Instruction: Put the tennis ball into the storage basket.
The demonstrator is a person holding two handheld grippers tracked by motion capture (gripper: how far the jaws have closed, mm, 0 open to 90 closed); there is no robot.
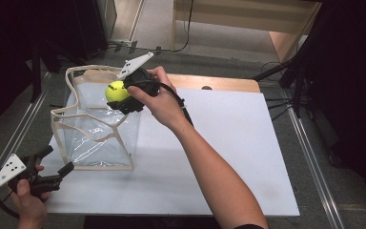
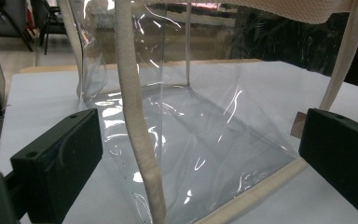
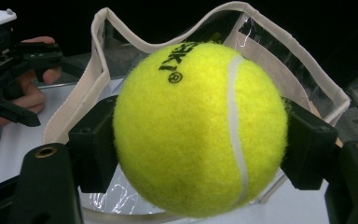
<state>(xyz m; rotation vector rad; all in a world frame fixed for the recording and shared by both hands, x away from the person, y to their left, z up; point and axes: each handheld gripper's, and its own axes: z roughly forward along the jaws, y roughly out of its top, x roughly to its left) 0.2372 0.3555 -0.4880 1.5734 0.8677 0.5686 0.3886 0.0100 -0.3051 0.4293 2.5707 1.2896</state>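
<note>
A yellow tennis ball (image 1: 116,90) (image 3: 200,128) is clamped between the black jaws of my right gripper (image 1: 124,94) (image 3: 199,140), which is shut on it and holds it over the open top of a clear plastic bag (image 1: 97,129) with cream fabric trim. The bag stands upright at the left of the white board (image 1: 228,143). My left gripper (image 1: 59,162) (image 2: 200,154) rests at the board's near left corner with its jaws open, pointing at the bag (image 2: 191,140) and its cream handle strap (image 2: 137,116). Nothing sits between its pads.
The board lies on a grey table framed by metal rails (image 1: 310,157). A wooden panel (image 1: 219,82) edges the board's far side. Dark equipment stands at the far left and right. The right half of the board is bare.
</note>
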